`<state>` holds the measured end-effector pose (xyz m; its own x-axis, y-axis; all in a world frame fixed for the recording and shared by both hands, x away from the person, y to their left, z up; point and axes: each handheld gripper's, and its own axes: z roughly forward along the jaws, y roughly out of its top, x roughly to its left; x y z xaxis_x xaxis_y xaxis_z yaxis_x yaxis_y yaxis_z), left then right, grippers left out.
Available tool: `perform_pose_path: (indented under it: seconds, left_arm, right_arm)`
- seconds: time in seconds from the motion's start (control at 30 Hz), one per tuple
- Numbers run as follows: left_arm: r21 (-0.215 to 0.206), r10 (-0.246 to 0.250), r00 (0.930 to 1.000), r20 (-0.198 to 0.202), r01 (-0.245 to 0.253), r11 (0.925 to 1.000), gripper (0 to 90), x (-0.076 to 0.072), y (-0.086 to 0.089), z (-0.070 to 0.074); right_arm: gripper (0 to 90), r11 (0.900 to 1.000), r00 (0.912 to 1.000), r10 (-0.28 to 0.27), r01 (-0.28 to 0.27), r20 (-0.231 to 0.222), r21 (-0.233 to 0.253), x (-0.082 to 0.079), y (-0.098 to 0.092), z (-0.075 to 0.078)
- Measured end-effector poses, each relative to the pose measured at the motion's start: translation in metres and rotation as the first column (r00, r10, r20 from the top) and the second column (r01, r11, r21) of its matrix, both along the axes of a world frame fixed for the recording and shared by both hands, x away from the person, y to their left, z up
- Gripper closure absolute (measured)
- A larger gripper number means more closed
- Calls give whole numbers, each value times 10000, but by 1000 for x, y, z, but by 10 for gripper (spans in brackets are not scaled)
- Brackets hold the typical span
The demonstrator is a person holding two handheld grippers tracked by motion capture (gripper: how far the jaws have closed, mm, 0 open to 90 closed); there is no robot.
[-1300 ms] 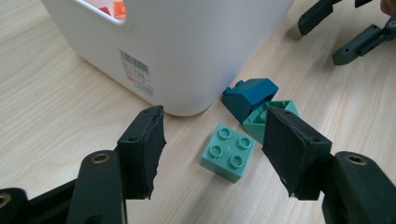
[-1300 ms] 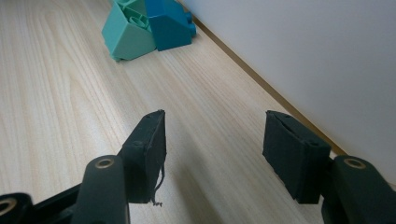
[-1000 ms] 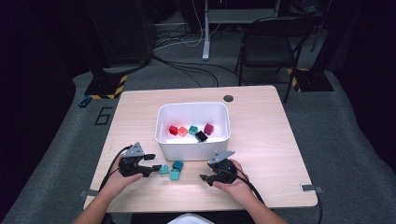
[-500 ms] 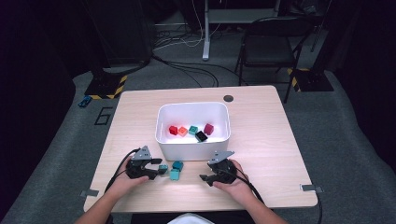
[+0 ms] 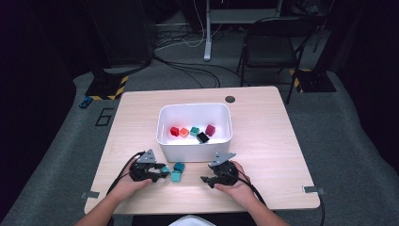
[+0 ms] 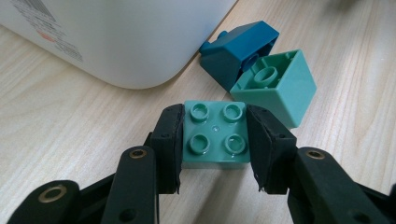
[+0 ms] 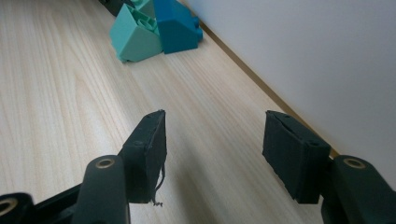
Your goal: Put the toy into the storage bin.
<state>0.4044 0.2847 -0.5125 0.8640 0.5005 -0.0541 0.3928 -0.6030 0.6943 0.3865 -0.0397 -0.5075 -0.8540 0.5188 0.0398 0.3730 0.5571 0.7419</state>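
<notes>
While resting low on the wooden table (image 5: 273,141), held a green brick (image 6: 215,135) between both pads of the left gripper (image 6: 215,140), studs up, pads pressed flat against two opposite sides. Sat at the near edge of the table, just in front of the white tub (image 5: 194,149) and left of centre in the high view, with the left gripper (image 5: 162,170) pointing toward the middle. Lay just beyond that held brick: a second green brick (image 6: 275,86) tipped on its side, hollow underside showing, and a dark blue brick (image 6: 238,49) leaning against it, both close to the tub's rounded corner (image 6: 140,51). Seen from above as a small cluster, blue brick (image 5: 179,166) behind, pale green brick (image 5: 176,176) in front, beside the left gripper's tip.

Kept the right gripper (image 7: 212,154) wide apart with nothing between its pads, hovering low over bare wood alongside the tub's white wall (image 7: 327,60). Pointed toward the same pair of loose bricks, green (image 7: 135,37) and blue (image 7: 175,25), some way ahead. Held in the right hand (image 5: 235,181) near the table's front edge, right gripper (image 5: 205,179) well apart from the left.

Inside the tub: a red brick (image 5: 174,131), an orange one (image 5: 184,133), a teal one (image 5: 195,130), a black one (image 5: 203,137) and a dark red one (image 5: 210,129), scattered on the floor.
</notes>
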Motion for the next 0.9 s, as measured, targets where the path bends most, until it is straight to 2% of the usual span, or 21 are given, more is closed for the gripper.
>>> perform_pose_path:
  seconds: [0.1,0.33,0.5,0.67,0.8,0.9]
  left_arm:
    - [111,-17,10000,-9,17,9999,584,0,1,1]
    - [-423,291,9995,-135,-297,9987,585,-1,5,8]
    - [-750,567,9984,-46,-569,9956,585,-3,7,16]
    - [-873,723,9974,-63,-726,9935,585,-4,11,25]
    - [-1235,815,9966,-105,-822,9889,586,-5,15,38]
    - [-1345,784,9969,-59,-784,9878,585,-6,16,50]
  right_arm:
    - [393,9999,9998,165,-165,135,10,-1,1,1]
    - [400,9985,9985,531,-532,-117,-150,-2,6,1]
    - [390,9993,9993,341,-343,-139,-123,-1,5,2]
    - [375,9998,9996,175,-177,-200,-83,-1,3,2]
    - [371,9999,9997,126,-128,-211,-59,-1,2,2]
    - [362,10000,9999,68,-68,-93,-13,-1,2,3]
